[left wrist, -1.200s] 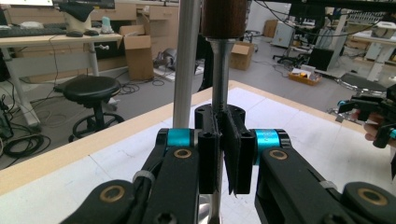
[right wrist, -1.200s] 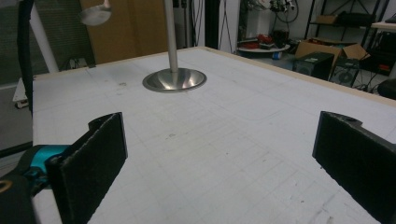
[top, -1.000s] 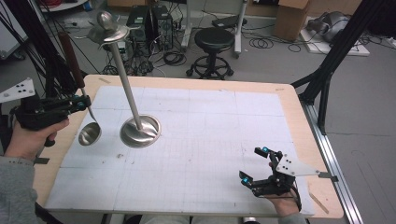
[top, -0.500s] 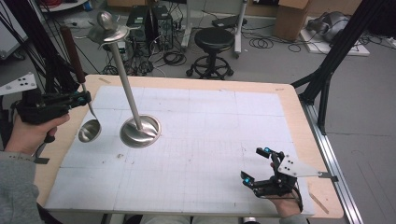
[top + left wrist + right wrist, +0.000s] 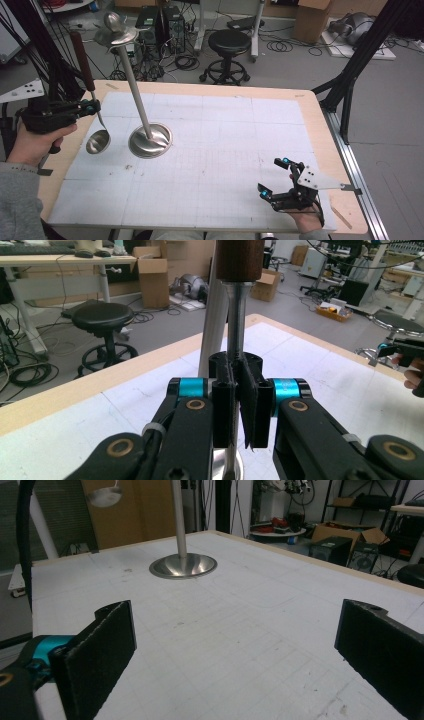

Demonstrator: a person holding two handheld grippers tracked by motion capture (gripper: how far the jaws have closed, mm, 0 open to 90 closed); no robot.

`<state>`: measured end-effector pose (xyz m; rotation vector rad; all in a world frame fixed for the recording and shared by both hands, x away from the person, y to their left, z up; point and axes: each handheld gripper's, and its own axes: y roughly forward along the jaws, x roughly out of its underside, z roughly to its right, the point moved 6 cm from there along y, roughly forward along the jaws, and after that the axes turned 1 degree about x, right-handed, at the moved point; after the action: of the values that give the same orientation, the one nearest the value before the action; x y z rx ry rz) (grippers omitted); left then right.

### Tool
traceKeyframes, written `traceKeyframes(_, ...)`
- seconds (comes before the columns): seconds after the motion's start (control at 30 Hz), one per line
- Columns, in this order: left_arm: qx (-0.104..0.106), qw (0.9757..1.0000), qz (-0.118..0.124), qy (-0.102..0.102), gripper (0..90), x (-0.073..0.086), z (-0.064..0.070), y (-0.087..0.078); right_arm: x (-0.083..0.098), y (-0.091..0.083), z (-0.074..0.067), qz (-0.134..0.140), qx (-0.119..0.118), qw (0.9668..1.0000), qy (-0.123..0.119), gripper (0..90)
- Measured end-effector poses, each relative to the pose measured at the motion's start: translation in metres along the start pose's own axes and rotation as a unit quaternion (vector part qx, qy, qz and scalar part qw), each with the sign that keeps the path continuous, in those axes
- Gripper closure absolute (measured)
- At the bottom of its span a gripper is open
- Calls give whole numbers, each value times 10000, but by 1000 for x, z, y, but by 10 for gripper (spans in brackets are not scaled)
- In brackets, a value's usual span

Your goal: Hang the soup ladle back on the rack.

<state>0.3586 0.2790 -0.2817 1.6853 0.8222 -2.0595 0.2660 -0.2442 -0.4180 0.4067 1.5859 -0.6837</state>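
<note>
Ladle (image 5: 95, 127) clamped at the shank in L gripper (image 5: 92, 106), bowl hanging just off the table (image 5: 225, 150) at 9 o'clock of stand (image 5: 150, 140), not yet hung up top; R gripper (image 5: 280, 177) idle, jaws wide apart.

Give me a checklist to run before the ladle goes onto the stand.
1. Left gripper shut on the steel ladle with the brown wooden handle: ok, the pads clamp its metal shaft.
2. Ladle upright, bowl down: ok, the bowl hangs low by the white gridded mat, left of the stand's base.
3. Tall steel stand with round dish base standing on the mat: ok.
4. Top disc of the stand free for the ladle: cannot tell, something rounded sits at it.
5. Right gripper out of the way: ok, open, at the mat's near right corner.
</note>
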Motion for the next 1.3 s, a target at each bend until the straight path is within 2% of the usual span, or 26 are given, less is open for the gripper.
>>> traceKeyframes(0.3,67,9999,-76,45,842,2,5,5,0,0,0,12,-27,10000,8,18)
traceKeyframes(0.43,-24,9999,-131,16,842,2,6,8,-1,0,0,45,-61,10000,-44,18)
traceKeyframes(0.77,-57,9999,-114,-48,842,1,7,12,-1,3,-1,-5,-92,10000,-39,18)
traceKeyframes(1.3,-102,9998,-190,-1,842,0,8,19,0,3,-1,-10,-83,9999,-56,18)
